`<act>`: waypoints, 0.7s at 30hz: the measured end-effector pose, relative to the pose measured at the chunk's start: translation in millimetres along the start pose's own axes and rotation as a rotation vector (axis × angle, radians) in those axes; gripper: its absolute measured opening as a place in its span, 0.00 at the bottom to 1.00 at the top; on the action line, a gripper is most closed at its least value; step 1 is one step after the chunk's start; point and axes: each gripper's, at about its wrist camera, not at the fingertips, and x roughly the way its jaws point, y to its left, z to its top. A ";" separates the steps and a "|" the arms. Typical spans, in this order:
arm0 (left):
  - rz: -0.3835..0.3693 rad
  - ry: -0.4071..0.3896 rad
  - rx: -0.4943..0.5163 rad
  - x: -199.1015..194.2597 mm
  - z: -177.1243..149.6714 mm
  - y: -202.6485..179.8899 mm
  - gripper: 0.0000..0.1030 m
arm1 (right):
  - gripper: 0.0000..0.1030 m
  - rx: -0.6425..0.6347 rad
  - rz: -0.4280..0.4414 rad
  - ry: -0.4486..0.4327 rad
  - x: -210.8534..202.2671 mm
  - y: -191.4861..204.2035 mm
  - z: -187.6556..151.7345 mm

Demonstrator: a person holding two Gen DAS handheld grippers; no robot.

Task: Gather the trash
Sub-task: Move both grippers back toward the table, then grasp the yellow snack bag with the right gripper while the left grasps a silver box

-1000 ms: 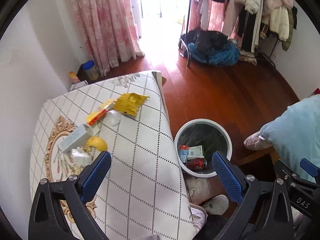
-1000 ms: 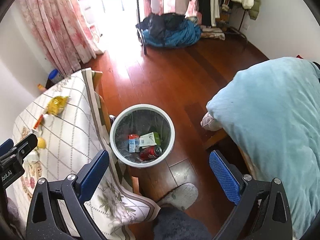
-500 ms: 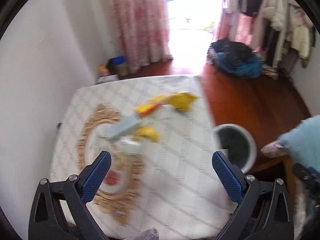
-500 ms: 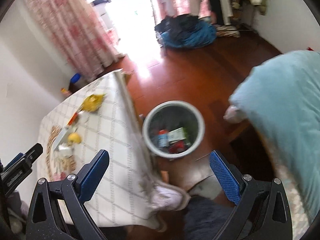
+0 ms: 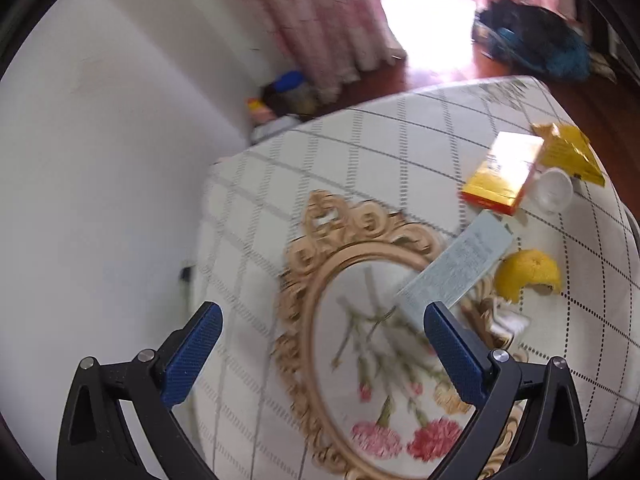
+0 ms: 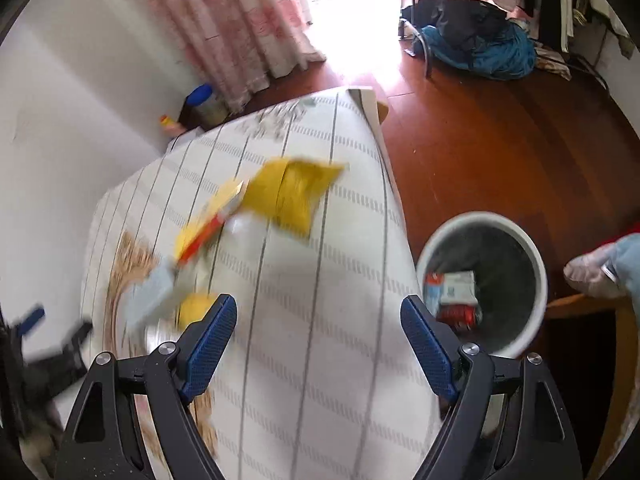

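Trash lies on the table's checked cloth: a yellow snack bag, a yellow-red box, a white cup, a pale blue box, a yellow peel and crumpled paper. My left gripper is open and empty above the cloth's flower medallion, left of the pile. My right gripper is open and empty over the cloth. The yellow bag and the box show blurred ahead of it. The white bin with trash inside stands on the floor to the right.
A white wall runs along the table's left side. Pink curtains and jars stand behind the table. A clothes pile lies on the wooden floor. A light blue cover is at the right edge.
Both grippers have swung left from the bin towards the table. The left one has dropped closer to the cloth, so the trash now lies to its right. Both stay open.
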 end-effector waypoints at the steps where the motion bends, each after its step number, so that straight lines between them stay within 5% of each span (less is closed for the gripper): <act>1: -0.032 0.007 0.027 5.6 5.0 -5.8 1.00 | 0.83 0.029 0.008 0.015 11.7 -1.5 13.7; 5: -0.192 0.076 0.118 30.5 25.6 -32.2 1.00 | 0.83 0.105 0.046 0.049 44.0 -7.3 53.0; 13: -0.300 0.144 0.268 50.1 37.6 -70.1 0.99 | 0.81 0.197 0.201 0.183 104.5 -7.1 82.5; 16: -0.357 0.178 0.207 51.4 38.6 -60.7 0.54 | 0.65 0.210 0.262 0.191 113.3 -3.7 79.4; 17: -0.367 0.189 0.180 51.2 37.8 -56.6 0.52 | 0.64 0.207 0.261 0.186 112.8 -1.2 77.9; 19: -0.373 0.196 0.164 50.0 36.3 -52.7 0.48 | 0.45 0.183 0.252 0.177 110.6 4.7 74.0; 21: -0.375 0.204 0.125 47.5 31.9 -46.1 0.44 | 0.42 0.166 0.254 0.181 108.0 8.8 68.4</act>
